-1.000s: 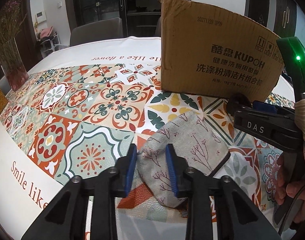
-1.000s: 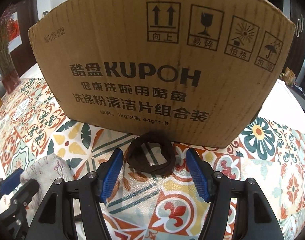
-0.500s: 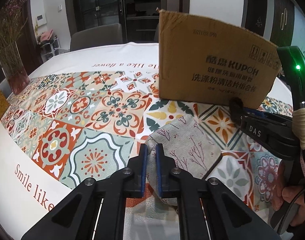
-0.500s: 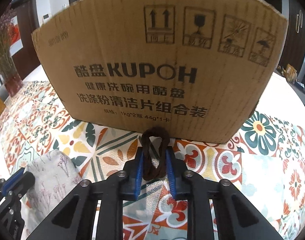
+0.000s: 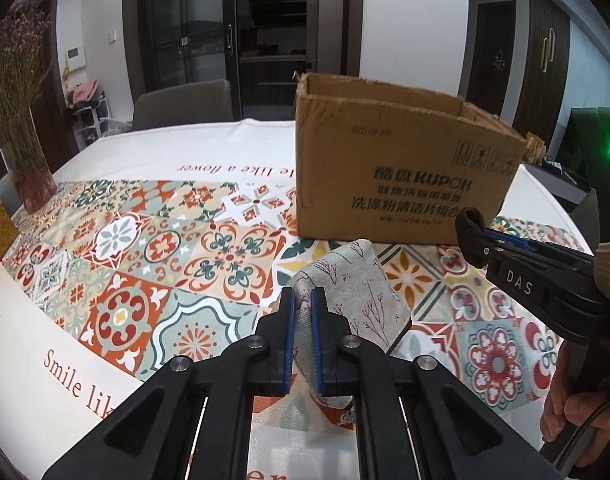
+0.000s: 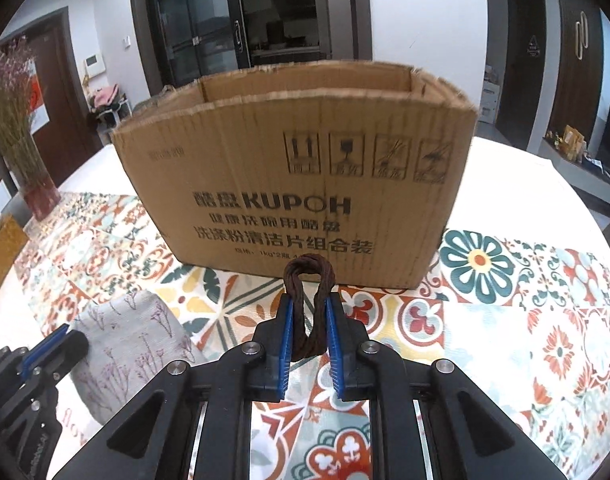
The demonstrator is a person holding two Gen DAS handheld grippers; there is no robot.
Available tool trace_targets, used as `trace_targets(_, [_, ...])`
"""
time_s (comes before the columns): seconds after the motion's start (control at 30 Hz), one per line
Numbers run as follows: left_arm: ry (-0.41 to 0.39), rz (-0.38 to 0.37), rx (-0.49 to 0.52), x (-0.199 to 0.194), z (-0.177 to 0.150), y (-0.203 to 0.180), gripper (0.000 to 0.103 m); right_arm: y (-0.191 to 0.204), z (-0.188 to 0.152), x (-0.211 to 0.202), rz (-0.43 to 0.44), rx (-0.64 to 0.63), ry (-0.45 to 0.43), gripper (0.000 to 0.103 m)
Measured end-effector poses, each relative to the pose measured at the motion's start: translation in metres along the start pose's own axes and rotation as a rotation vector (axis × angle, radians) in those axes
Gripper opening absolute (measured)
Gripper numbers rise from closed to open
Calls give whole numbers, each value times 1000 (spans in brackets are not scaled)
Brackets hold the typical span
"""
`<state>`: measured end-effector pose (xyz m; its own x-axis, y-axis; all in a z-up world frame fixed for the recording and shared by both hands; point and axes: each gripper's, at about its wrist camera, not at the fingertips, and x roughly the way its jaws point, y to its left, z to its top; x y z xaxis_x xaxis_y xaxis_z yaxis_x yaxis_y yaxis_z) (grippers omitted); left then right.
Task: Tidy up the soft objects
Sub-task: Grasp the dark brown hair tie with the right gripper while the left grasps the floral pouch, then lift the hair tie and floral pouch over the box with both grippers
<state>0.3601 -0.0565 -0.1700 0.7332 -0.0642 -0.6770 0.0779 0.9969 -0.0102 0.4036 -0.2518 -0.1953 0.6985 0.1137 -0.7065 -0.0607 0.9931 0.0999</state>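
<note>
The left gripper [image 5: 302, 332] is closed narrow on the near edge of a grey fabric pouch [image 5: 353, 300] printed with red branches, its blue pads pinching a fold of cloth between them. The pouch appears raised at the gripped end; whether its far, lower end touches the patterned tablecloth [image 5: 145, 264] cannot be told from either view. The right gripper [image 6: 309, 332] is likewise closed narrow, holding a dark brown hair tie [image 6: 309, 304] whose loop stands up above the fingertips and is squeezed into a tall oval. Both items sit in front of the open cardboard box [image 6: 297, 184], which stands upright on the table just beyond them, its top open. Assessment of handling: both items look light and fully compliant, with no fragility. The pouch is limp cloth and drapes from the grip point, so a hold at one edge lets the rest hang and swing; a fold of doubled fabric, as taken here, appears adequate, and the woven surface should not slip against the pads. The hair tie is thin and elastic; it deforms rather than resists, so the hold depends on the pads trapping both strands. It seems secure, though the small contact area makes it the likelier item to slip out. Both should need lifting above the box rim before release, as the hanging pouch could catch on the front wall.
</note>
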Motion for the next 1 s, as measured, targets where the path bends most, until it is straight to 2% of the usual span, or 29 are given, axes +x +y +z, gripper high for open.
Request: trace_targets(1.0, [-203,-75,70,-95,51,-4,9,14,32,-123,-45,47,-189,17])
